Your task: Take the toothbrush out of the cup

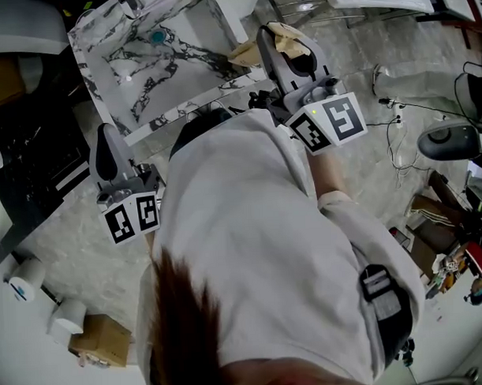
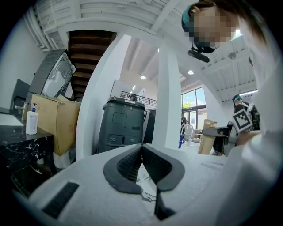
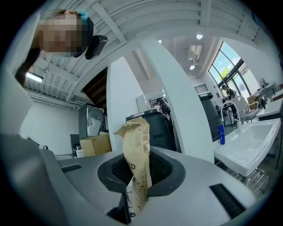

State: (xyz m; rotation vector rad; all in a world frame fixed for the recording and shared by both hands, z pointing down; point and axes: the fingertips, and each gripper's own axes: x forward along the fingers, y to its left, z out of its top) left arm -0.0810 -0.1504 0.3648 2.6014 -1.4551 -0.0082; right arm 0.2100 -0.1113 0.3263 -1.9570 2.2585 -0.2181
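My right gripper (image 3: 136,165) is shut on a crumpled beige paper packet (image 3: 135,141) that stands up from between its pads. In the head view that packet (image 1: 285,35) shows at the tip of the right gripper (image 1: 287,56), beside the corner of the marble counter (image 1: 134,81). My left gripper (image 2: 142,149) is shut with nothing between its pads. It is held lower, at the left (image 1: 107,157), off the counter's front edge. A small teal thing (image 1: 156,35) lies on the counter. I can make out no toothbrush or cup in any view.
A dark bin (image 2: 121,126), a cardboard box (image 2: 55,121) and a soap bottle (image 2: 31,120) stand ahead of the left gripper. A white sink (image 3: 250,145) with a blue bottle (image 3: 220,133) is at the right. Paper rolls (image 1: 27,278) and cables (image 1: 397,135) lie on the floor.
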